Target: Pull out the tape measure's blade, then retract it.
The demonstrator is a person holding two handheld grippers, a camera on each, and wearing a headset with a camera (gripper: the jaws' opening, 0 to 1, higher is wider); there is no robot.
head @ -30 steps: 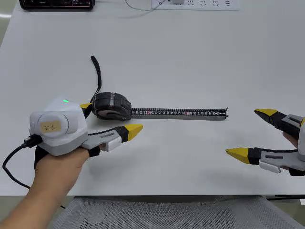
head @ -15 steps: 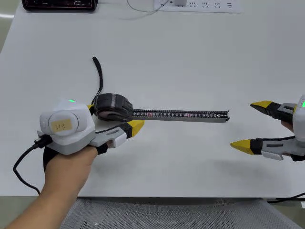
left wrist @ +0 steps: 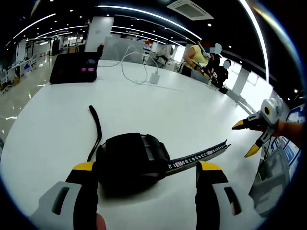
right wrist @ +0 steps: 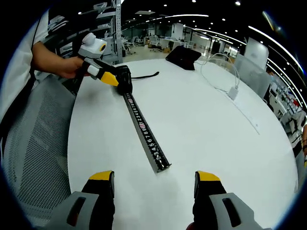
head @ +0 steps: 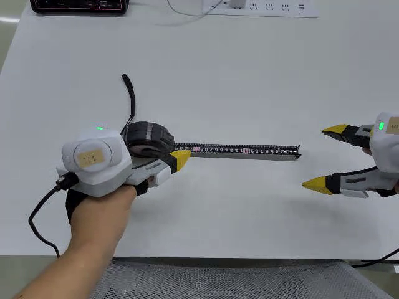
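Note:
A black tape measure case [head: 148, 137] lies on the white table [head: 249, 75] with its blade [head: 237, 150] pulled out to the right. Its black strap [head: 129, 93] trails toward the back. My left gripper [head: 151, 149] is open and straddles the case [left wrist: 132, 158], one yellow-tipped finger on each side. I cannot tell whether the fingers touch it. My right gripper [head: 324, 157] is open just right of the blade's end hook [head: 298, 151], apart from it. In the right gripper view, the blade [right wrist: 144, 129] ends just ahead of that gripper [right wrist: 154, 176].
A dark flat device [head: 78, 5] sits at the table's back left, and a white power strip [head: 262, 5] with a cable at the back edge. A grey mesh chair seat [head: 218, 280] lies below the table's front edge. People stand far off [left wrist: 206, 55].
My left gripper has moved forward and right, so its fingers now stand around the case. My right gripper has shifted slightly toward the back, nearer the blade's line. The tape has not moved.

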